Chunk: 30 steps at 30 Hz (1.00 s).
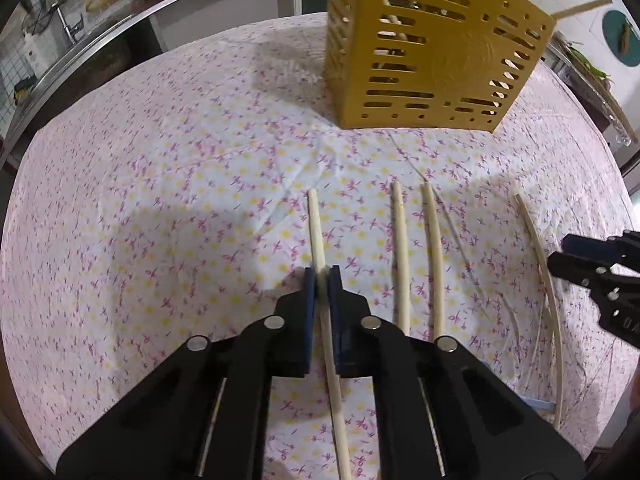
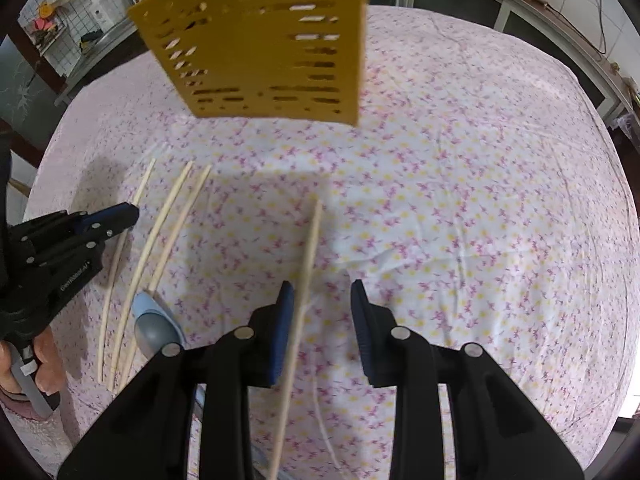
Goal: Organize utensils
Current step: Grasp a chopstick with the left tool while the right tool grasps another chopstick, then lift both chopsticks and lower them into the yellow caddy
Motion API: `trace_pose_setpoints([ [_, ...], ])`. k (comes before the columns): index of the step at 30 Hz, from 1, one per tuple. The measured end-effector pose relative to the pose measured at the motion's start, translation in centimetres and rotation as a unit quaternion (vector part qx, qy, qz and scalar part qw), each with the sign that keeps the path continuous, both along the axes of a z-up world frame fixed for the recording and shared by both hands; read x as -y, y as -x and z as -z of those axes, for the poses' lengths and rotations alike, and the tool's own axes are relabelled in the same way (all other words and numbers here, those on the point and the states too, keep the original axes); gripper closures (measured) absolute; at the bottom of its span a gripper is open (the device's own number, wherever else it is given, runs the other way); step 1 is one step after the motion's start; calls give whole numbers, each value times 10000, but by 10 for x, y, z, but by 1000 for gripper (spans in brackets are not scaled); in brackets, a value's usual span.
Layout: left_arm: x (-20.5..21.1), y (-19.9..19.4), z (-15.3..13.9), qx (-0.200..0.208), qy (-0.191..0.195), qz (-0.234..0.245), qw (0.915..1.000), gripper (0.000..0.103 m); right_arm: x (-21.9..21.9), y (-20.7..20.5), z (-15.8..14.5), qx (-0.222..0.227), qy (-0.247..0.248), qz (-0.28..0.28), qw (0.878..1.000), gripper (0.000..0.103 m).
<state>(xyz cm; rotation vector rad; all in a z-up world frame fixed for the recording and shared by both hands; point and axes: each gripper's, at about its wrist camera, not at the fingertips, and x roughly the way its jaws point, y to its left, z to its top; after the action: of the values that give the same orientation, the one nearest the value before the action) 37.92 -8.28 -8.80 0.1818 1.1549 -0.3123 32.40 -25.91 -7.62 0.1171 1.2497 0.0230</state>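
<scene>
My left gripper (image 1: pixel 322 280) is shut on a pale wooden chopstick (image 1: pixel 316 232) that lies lengthwise on the flowered tablecloth. Two more chopsticks (image 1: pixel 400 248) lie parallel just to its right. A fourth chopstick (image 2: pixel 306 264) runs between the fingers of my right gripper (image 2: pixel 321 286), close against the left blue pad; the jaws stand apart and the right pad is clear of it. The yellow slotted utensil holder (image 1: pixel 432 48) stands upright at the far side with sticks inside. The right gripper (image 1: pixel 560 254) also shows at the right edge of the left wrist view.
A light-blue and grey spoon-like thing (image 2: pixel 154 328) lies near the chopsticks' near ends. A person's hand (image 2: pixel 36 364) holds the left gripper (image 2: pixel 134 212). The round table's cloth (image 1: pixel 160 200) is open to the left; counters and shelves ring the room.
</scene>
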Motion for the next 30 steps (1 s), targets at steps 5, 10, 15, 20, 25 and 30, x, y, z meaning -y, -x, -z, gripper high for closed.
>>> trace_pose_setpoints([
  [5, -16, 4, -1, -83, 4, -90, 9999, 97, -13, -10, 9, -168, 102, -18, 9998, 82],
  [10, -28, -2, 2, -278, 52, -76, 9996, 97, -19, -22, 11, -372, 193, -39, 9991, 91],
  [15, -23, -10, 2, -420, -88, -7, 9991, 97, -19, -32, 11, -371, 146, 1, 9992, 96],
  [20, -25, -7, -1, -334, -88, -189, 9992, 98, -12, -19, -1, -42, 192, -40, 9998, 97],
  [25, -27, 19, -19, 232, 92, -287, 9993, 98, -8, -2, -26, 642, 71, -61, 9979, 97],
  [30, -41, 29, -46, 840, 798, -657, 9911, 98, 4, 16, -57, 1526, -68, 13, 9883, 97],
])
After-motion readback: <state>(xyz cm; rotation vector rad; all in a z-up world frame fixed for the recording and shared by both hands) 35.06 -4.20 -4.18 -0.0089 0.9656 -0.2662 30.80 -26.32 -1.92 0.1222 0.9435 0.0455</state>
